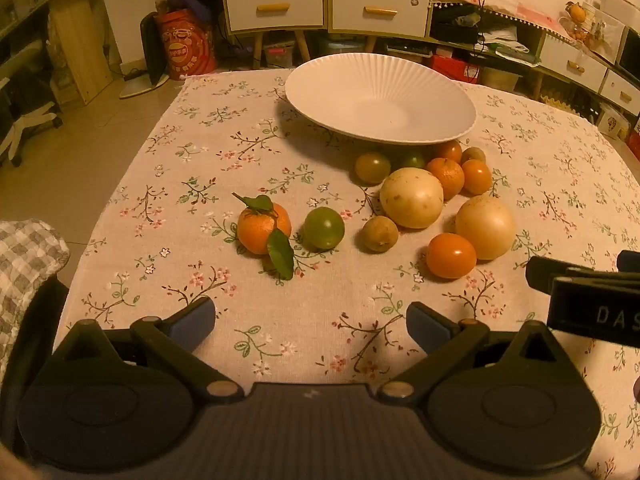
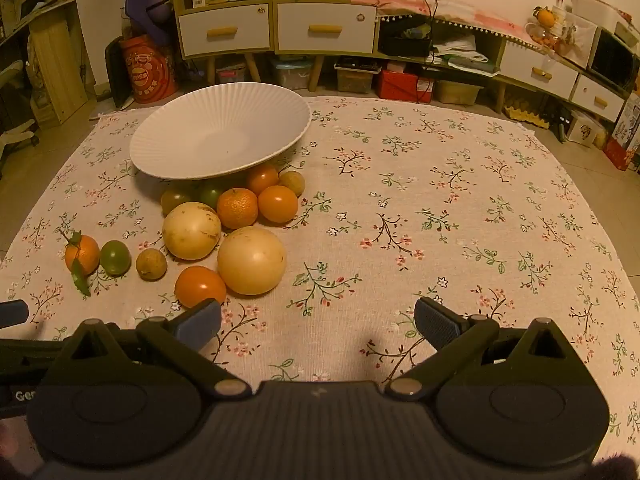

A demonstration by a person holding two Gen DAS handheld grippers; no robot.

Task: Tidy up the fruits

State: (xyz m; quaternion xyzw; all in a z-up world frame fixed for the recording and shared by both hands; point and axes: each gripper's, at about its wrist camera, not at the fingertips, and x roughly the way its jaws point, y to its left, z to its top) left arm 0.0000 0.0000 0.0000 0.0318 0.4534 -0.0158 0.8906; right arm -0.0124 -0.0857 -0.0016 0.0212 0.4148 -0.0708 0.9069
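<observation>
**Both claws spread wide over the cloth, fruit loose before an empty plate**

Nearest, the left gripper hangs over the floral tablecloth with its jaws spread wide and nothing between them. The right gripper is likewise spread and empty; bare cloth lies under it and runs open to the right and far edges of the table. Part of the right gripper pokes in at the right margin of the left wrist view.

Just beyond the left gripper sit a leafy tangerine, a green fruit just beside it, and a small brown fruit. To their right lie an orange fruit and, touching it, a pale round fruit; a second pale fruit sits close behind. Farther on, a tight cluster of small orange and greenish fruits crowds against the near rim of the white ribbed plate, some partly tucked under it. The plate holds nothing and stands near the cloth's far edge.

The cloth's left side is clear up to its edge; past it is bare floor, then drawer cabinets along the wall.
</observation>
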